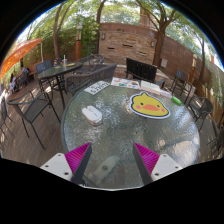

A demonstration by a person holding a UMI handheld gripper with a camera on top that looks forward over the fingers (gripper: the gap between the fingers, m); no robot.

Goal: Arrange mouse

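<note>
A white mouse (pixel 92 113) lies on the left part of a round glass table (pixel 120 135), well ahead of my fingers. A yellow duck-shaped mouse pad (pixel 149 104) lies on the table's far right part, apart from the mouse. My gripper (pixel 112 150) hovers over the near edge of the table, open and empty, with its magenta pads (pixel 80 158) wide apart. A pale oblong shape (pixel 105 166) shows between the fingers, at or under the glass; I cannot tell what it is.
White papers (pixel 97 87) and a black screen (pixel 140 70) sit at the table's far side. A small green thing (pixel 177 99) lies near the right rim. Metal chairs (pixel 35 105) stand around, with another table (pixel 68 68) at the back left and a brick wall beyond.
</note>
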